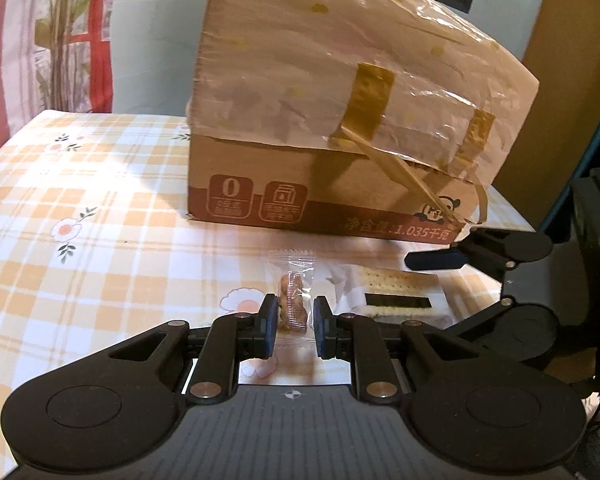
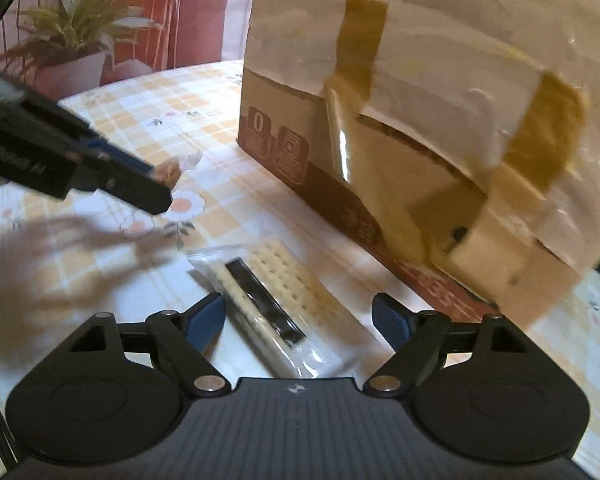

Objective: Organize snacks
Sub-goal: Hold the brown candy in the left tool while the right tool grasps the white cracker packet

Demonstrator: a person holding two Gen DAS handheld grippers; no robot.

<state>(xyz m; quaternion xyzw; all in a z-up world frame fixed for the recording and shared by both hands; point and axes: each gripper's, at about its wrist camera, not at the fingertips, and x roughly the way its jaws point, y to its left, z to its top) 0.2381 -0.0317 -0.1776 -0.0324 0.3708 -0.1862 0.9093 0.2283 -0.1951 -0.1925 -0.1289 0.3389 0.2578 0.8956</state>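
My left gripper [image 1: 294,312] is shut on a small clear-wrapped brown snack [image 1: 293,280] and holds it just above the checked tablecloth [image 1: 80,200]. From the right wrist view that same left gripper [image 2: 156,188] comes in from the upper left with the snack [image 2: 171,171] at its tip. A clear-wrapped pack of crackers with a dark strip [image 2: 272,304] lies flat on the cloth between the wide jaws of my right gripper [image 2: 298,308], which is open and not touching it. In the left view the pack [image 1: 396,296] lies to the right, beside one of the right gripper's fingers [image 1: 436,260].
A cardboard box covered in white paper and brown tape [image 1: 340,100] stands close behind the snacks and fills the right side of the right view [image 2: 440,128]. A potted plant [image 2: 76,40] stands beyond the table's far edge. Bare tablecloth lies to the left.
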